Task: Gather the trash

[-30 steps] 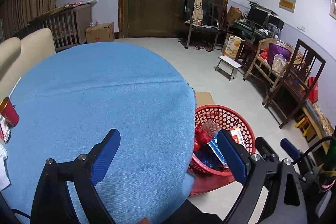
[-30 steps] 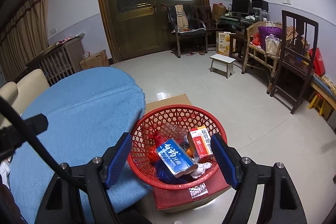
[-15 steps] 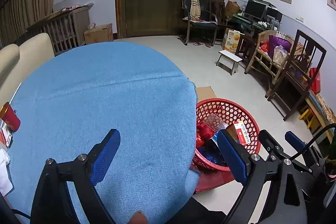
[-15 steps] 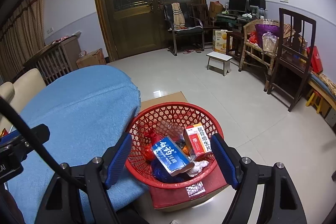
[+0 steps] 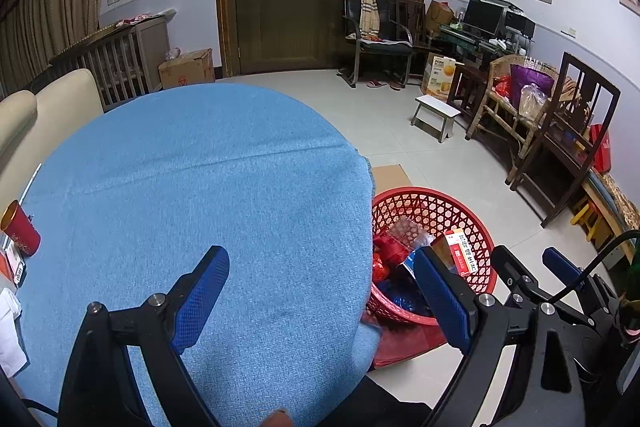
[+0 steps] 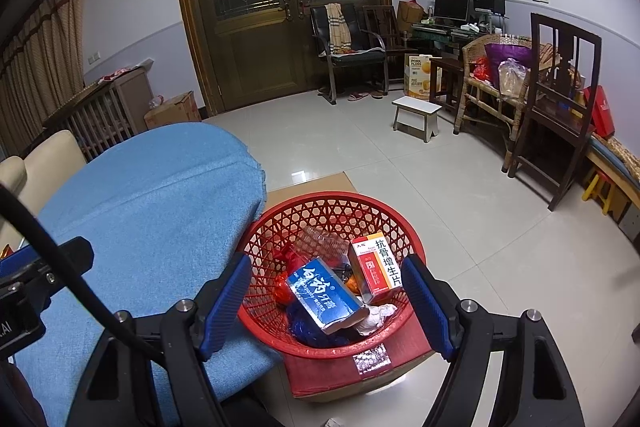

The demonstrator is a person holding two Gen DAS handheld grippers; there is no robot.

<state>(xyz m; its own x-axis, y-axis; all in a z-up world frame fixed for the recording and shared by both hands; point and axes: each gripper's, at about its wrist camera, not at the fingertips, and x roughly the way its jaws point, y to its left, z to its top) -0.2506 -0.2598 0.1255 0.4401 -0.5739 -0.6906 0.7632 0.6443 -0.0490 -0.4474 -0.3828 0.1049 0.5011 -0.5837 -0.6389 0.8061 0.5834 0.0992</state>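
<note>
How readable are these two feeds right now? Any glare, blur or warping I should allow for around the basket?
Left wrist view: sharp, dim even light; fisheye bends the table edge, corners black; the basket is partly hidden behind the left gripper. Right wrist view: sharp, box labels in the basket legible; a small glare patch on the floor tiles; door glass bright; right gripper jaws frame it.
</note>
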